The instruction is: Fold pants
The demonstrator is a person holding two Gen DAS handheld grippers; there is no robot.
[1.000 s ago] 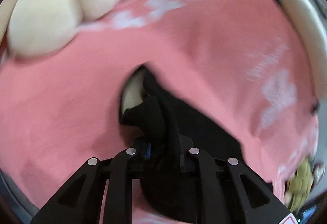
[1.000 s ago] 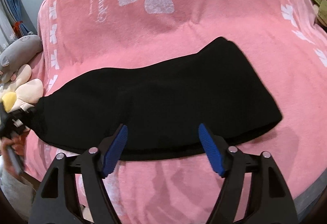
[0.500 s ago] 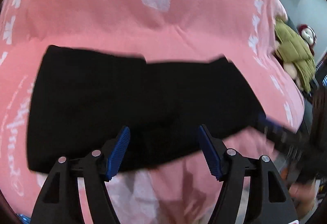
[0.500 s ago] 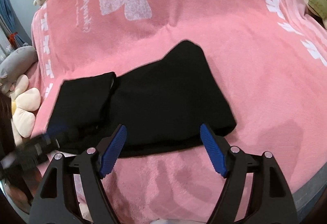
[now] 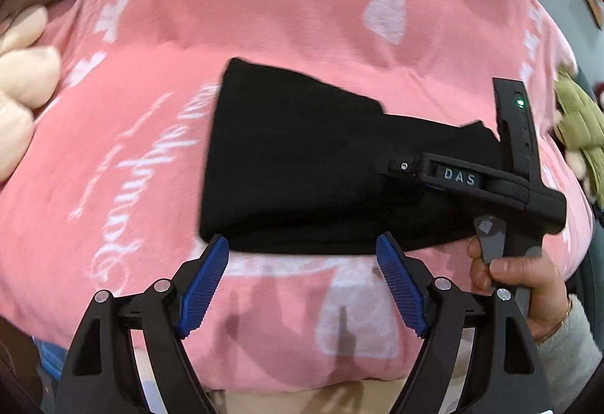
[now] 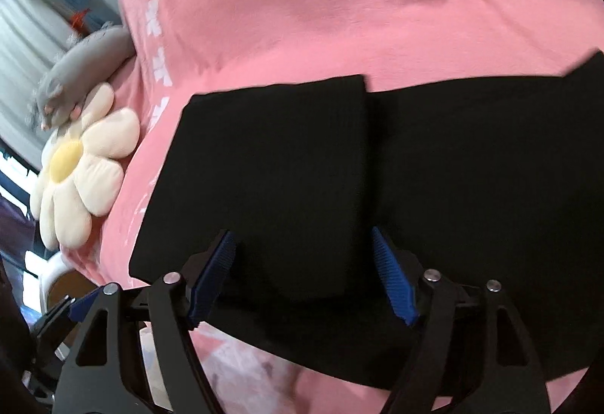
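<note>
On the pink fleece blanket (image 5: pixel 264 17), soft, limp black knit pants (image 6: pixel 287 165) lie part-folded; both grippers, left (image 5: pixel 302 285) and right (image 6: pixel 302 274), gape empty. Best pinch a doubled edge.

The pants (image 5: pixel 302 165) are seen as plain black. The blanket (image 5: pixel 234 17) beneath is pink, printed with white bows and white script lettering. Blue ribbed pads on black frames are shown by the left gripper (image 5: pixel 302 285) and the right gripper (image 6: pixel 302 274). A flower cushion (image 6: pixel 79 168) is seen with cream petals and a yellow centre, beside a grey plush toy (image 6: pixel 87 55).
</note>
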